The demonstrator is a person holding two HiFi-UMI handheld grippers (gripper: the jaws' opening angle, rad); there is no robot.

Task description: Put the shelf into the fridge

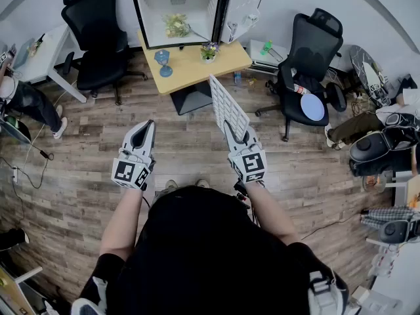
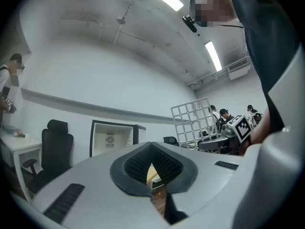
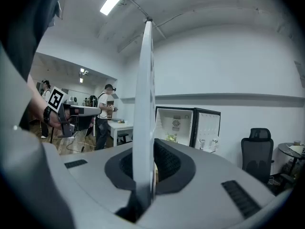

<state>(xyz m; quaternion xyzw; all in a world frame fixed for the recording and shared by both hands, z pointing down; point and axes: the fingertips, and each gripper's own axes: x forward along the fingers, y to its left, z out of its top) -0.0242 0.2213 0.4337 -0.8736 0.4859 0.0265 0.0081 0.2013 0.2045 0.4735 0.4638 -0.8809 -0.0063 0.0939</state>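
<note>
Right gripper (image 1: 231,131) clamps shelf (image 1: 228,105) upright, likely for sliding in; left gripper (image 1: 148,126) pinched closed, empty. Fridge (image 1: 151,8) open at twelve o'clock.

Fridge ahead of you, on the table.
The fridge (image 1: 177,8) stands on the table (image 1: 190,71), with a left chair (image 1: 98,38) and a right chair (image 1: 308,51) flanking it. Nearer you, the shelf (image 1: 228,107) rises from your right gripper (image 1: 231,128), with your left gripper (image 1: 146,133) alongside.

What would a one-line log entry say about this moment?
stage: shelf not yet in fridge | right gripper: shut on shelf | left gripper: shut, empty | fridge: door open, on table ahead
</note>
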